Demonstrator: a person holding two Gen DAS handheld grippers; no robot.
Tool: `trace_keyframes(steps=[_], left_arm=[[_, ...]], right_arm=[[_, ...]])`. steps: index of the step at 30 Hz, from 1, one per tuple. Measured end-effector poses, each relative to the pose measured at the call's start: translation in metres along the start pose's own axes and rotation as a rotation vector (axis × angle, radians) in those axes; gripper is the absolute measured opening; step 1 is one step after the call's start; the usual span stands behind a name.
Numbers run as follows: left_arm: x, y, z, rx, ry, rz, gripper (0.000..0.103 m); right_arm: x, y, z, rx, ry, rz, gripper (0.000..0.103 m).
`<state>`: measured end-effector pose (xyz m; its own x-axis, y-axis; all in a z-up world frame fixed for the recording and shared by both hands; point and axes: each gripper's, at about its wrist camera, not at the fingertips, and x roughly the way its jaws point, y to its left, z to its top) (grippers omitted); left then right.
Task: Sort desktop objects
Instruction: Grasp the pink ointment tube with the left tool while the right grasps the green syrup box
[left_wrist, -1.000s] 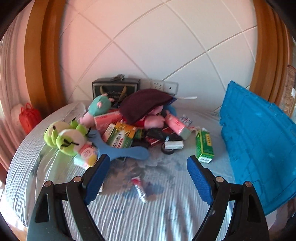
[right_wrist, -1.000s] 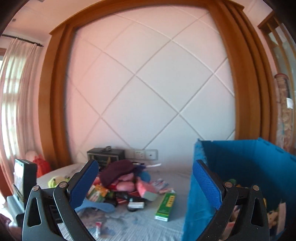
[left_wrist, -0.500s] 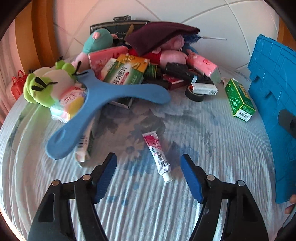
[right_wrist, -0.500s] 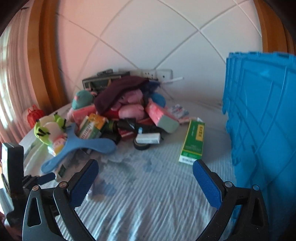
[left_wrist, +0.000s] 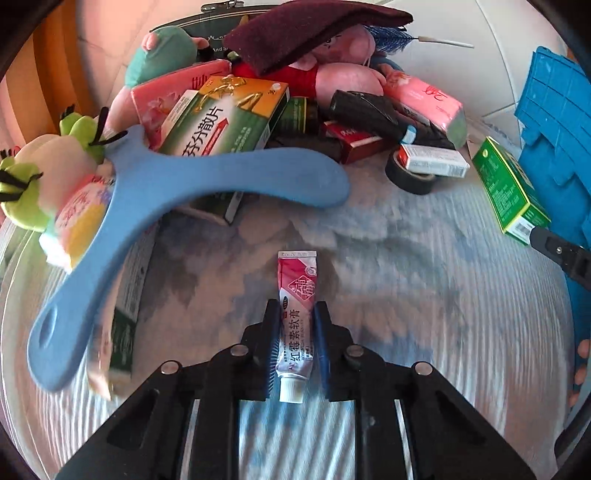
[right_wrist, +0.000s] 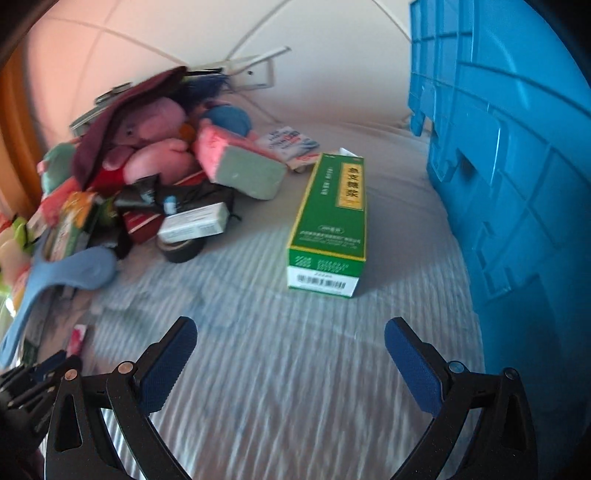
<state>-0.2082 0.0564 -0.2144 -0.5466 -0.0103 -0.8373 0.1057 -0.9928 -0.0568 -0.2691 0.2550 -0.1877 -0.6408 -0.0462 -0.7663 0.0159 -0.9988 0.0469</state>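
A small red-and-white ointment tube (left_wrist: 296, 317) lies on the striped tablecloth (left_wrist: 424, 314), its cap toward me. My left gripper (left_wrist: 294, 314) is shut on the tube, its blue pads pressing both sides. A pile of plush toys, medicine boxes and a blue three-armed plastic piece (left_wrist: 177, 206) sits behind it. In the right wrist view my right gripper (right_wrist: 290, 332) stands open above bare cloth, short of a green medicine box (right_wrist: 330, 221). The tube's red end (right_wrist: 77, 338) and the left gripper's fingers (right_wrist: 48, 363) show at that view's lower left.
A tall blue plastic crate (right_wrist: 517, 177) stands at the right, close to the green box (left_wrist: 511, 190). A black tape roll (left_wrist: 410, 177) with a white box on it lies at the pile's front. A wall socket (right_wrist: 258, 72) is behind.
Both grippers dropped toward the table and tilted down. The left one moved over the ointment tube and closed on it. The right one stayed open and neared the green box.
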Motion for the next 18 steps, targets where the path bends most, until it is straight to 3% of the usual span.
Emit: trace_keyframes(steps=[4, 10, 13, 18], left_arm=[[0.002, 0.005, 0.011, -0.003, 0.001, -0.031, 0.018], [0.006, 0.008, 0.013, 0.001, 0.014, -0.051, 0.018], [0.006, 0.008, 0.012, 0.0, 0.016, -0.057, 0.018], [-0.004, 0.008, 0.01, -0.004, 0.003, -0.069, 0.018]], right_arm=[[0.026, -0.012, 0.014, 0.078, 0.017, -0.061, 0.103], [0.048, -0.016, 0.03, 0.095, 0.015, -0.09, 0.101], [0.046, -0.014, 0.032, 0.073, 0.014, -0.111, 0.055], [0.025, -0.002, 0.015, 0.037, 0.071, -0.063, 0.054]])
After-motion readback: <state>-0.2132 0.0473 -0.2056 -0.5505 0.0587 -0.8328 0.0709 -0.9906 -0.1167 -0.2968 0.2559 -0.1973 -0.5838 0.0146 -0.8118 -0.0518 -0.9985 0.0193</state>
